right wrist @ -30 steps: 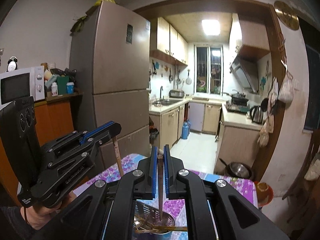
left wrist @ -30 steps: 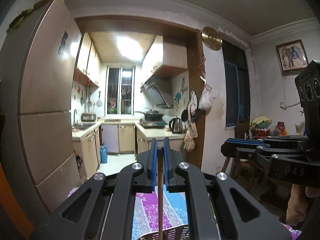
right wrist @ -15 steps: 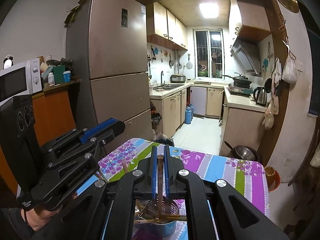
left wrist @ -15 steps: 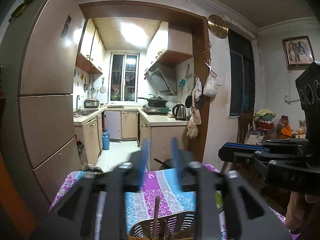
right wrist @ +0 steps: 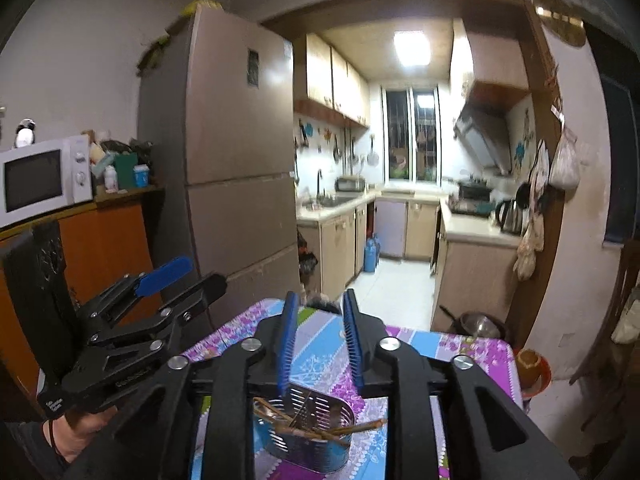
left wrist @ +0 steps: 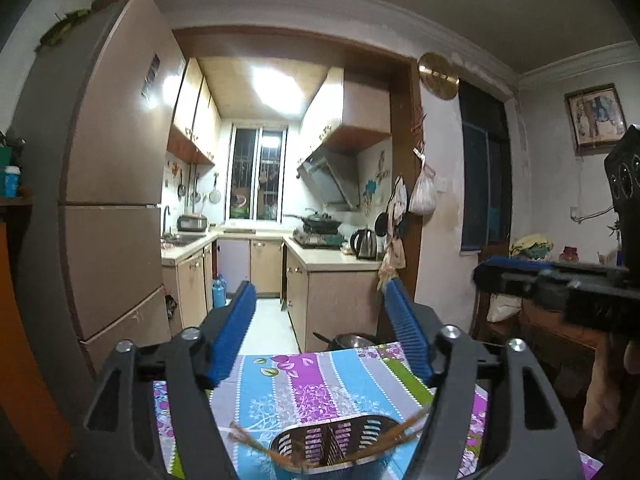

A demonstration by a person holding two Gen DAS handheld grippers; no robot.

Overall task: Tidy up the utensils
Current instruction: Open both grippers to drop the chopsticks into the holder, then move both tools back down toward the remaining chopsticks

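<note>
Tablecloth (right wrist: pixel 328 344) bears slotted holder (right wrist: pixel 308 436).

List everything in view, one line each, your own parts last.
utensil holder: one, perforated metal, on the table below both tools
chopsticks: several, brown, lying across the holder's rim
tablecloth: one, striped floral, on the table
fridge: one, beige, left of the kitchen doorway
microwave: one, white, on an orange cabinet
kettle: one, steel, on the counter
left tool: empty, opening
right tool: empty, opening
</note>
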